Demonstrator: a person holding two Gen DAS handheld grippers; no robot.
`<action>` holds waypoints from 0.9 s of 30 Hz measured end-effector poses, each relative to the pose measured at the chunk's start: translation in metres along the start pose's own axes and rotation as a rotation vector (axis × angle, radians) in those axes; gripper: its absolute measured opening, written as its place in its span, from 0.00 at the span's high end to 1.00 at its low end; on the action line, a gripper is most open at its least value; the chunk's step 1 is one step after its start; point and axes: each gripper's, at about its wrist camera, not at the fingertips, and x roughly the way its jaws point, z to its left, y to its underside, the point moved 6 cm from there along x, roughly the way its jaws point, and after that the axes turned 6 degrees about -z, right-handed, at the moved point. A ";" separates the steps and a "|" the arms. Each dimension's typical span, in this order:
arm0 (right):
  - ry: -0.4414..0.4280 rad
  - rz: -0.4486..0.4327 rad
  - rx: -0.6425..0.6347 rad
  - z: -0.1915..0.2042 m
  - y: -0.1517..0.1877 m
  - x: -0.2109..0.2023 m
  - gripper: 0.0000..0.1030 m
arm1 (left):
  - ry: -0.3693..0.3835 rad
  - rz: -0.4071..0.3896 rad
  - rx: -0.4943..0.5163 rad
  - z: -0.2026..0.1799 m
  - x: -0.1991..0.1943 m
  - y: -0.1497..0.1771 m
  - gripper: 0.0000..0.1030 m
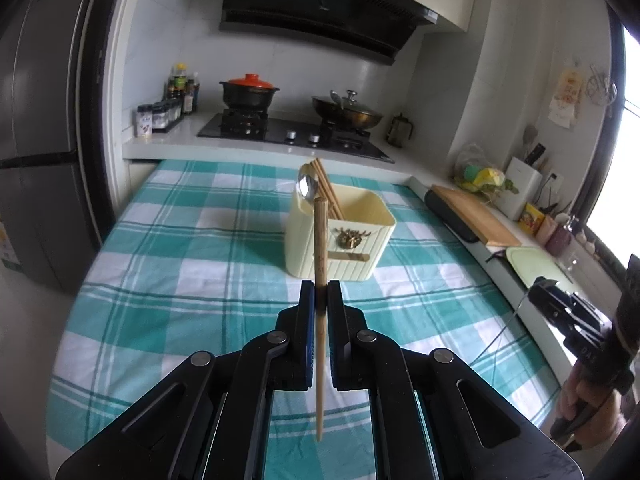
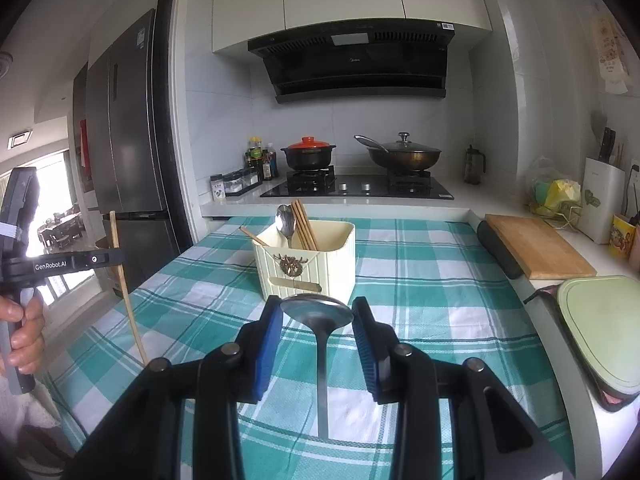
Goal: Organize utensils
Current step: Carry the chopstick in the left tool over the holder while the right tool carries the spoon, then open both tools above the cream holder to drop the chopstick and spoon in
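Observation:
My left gripper (image 1: 320, 294) is shut on a wooden chopstick (image 1: 320, 248), held upright above the checked cloth, in front of the cream utensil holder (image 1: 352, 244). The holder has several chopsticks (image 1: 328, 188) and a metal spoon (image 1: 307, 187) in it. In the right wrist view my right gripper (image 2: 317, 312) is shut on the bowl of a steel spoon (image 2: 318, 312), its handle hanging down toward me, just in front of the holder (image 2: 308, 260). The left gripper (image 2: 76, 262) with its chopstick (image 2: 126, 292) shows at the far left.
The table (image 2: 440, 300) has a green and white checked cloth. A wooden cutting board (image 2: 536, 246) and a green board (image 2: 604, 328) lie on the counter at the right. Behind is the stove (image 2: 356, 188) with a red-lidded pot and a wok.

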 end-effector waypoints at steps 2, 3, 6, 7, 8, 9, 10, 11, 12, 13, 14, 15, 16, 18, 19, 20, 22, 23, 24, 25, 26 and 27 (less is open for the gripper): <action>-0.004 -0.003 -0.006 -0.001 -0.006 0.002 0.65 | 0.015 -0.014 0.007 -0.004 -0.003 -0.013 0.96; -0.006 -0.003 -0.008 -0.001 -0.009 0.004 0.65 | 0.022 -0.021 0.010 -0.006 -0.003 -0.020 0.96; -0.017 -0.005 -0.013 -0.003 -0.020 0.009 0.65 | 0.056 -0.037 -0.001 -0.011 0.000 -0.043 0.96; -0.021 -0.005 -0.014 -0.003 -0.024 0.012 0.65 | 0.069 -0.045 -0.011 -0.013 0.000 -0.053 0.96; -0.026 -0.005 -0.016 -0.003 -0.028 0.015 0.65 | 0.080 -0.057 -0.020 -0.014 0.000 -0.063 0.96; -0.033 -0.005 -0.016 -0.003 -0.033 0.019 0.65 | 0.089 -0.070 -0.027 -0.016 0.000 -0.074 0.96; -0.040 -0.004 -0.015 -0.003 -0.038 0.023 0.65 | 0.096 -0.084 -0.031 -0.017 0.001 -0.086 0.96; -0.048 -0.003 -0.014 -0.004 -0.043 0.028 0.65 | 0.098 -0.099 -0.032 -0.018 0.002 -0.098 0.96; -0.056 -0.002 -0.014 -0.004 -0.049 0.033 0.65 | 0.095 -0.113 -0.027 -0.019 0.003 -0.109 0.96; -0.063 0.000 -0.015 -0.004 -0.056 0.038 0.65 | 0.088 -0.128 -0.020 -0.020 0.005 -0.122 0.96; -0.069 0.001 -0.017 -0.005 -0.063 0.044 0.65 | 0.081 -0.141 -0.016 -0.020 0.008 -0.134 0.96; -0.075 0.001 -0.019 -0.005 -0.070 0.050 0.65 | 0.077 -0.154 -0.014 -0.021 0.011 -0.147 0.96; -0.081 0.003 -0.019 -0.006 -0.078 0.057 0.65 | 0.073 -0.164 -0.013 -0.020 0.015 -0.158 0.96; -0.092 0.003 -0.013 -0.006 -0.094 0.071 0.65 | 0.054 -0.193 -0.014 -0.019 0.024 -0.181 0.96; -0.099 -0.001 -0.008 -0.007 -0.103 0.078 0.65 | 0.043 -0.210 -0.016 -0.018 0.029 -0.191 0.96; -0.102 -0.007 -0.004 -0.007 -0.111 0.085 0.65 | 0.028 -0.230 -0.023 -0.016 0.035 -0.202 0.96; -0.104 -0.031 -0.005 -0.007 -0.130 0.101 0.65 | 0.006 -0.271 -0.049 -0.013 0.048 -0.218 0.96; -0.105 -0.043 -0.008 -0.007 -0.138 0.108 0.65 | -0.005 -0.288 -0.061 -0.011 0.057 -0.224 0.96; -0.111 -0.054 -0.010 -0.007 -0.146 0.117 0.65 | -0.014 -0.299 -0.074 -0.010 0.067 -0.229 0.96; -0.119 -0.061 -0.010 -0.006 -0.152 0.127 0.65 | -0.018 -0.307 -0.091 -0.008 0.079 -0.231 0.96; -0.124 -0.068 -0.009 -0.007 -0.157 0.138 0.65 | -0.021 -0.306 -0.104 -0.006 0.091 -0.232 0.96; -0.127 -0.075 -0.007 -0.007 -0.160 0.149 0.65 | -0.022 -0.296 -0.115 -0.006 0.105 -0.231 0.96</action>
